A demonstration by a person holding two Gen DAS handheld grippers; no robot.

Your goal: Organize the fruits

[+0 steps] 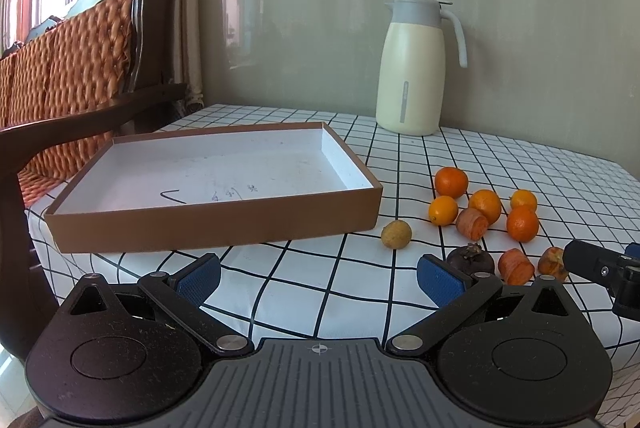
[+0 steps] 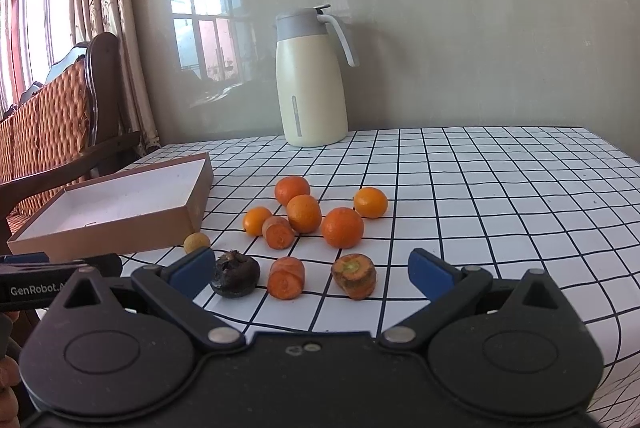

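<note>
right gripper [image 2: 312,274] wide, empty | left gripper [image 1: 318,278] wide, empty | oranges [image 2: 304,214] clustered right of empty box [image 2: 120,203] | firm, light, roll easily; grip across middle

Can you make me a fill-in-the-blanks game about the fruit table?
1. The brown box has ____ fruit inside it.
2. The number of round orange fruits on the checked cloth is ____.
3. The cream jug stands ____ the fruit pile, by the wall.
4. Both the left hand-held gripper and the right hand-held gripper have their jaws ____.

Missing words: no; five; behind; open
</note>
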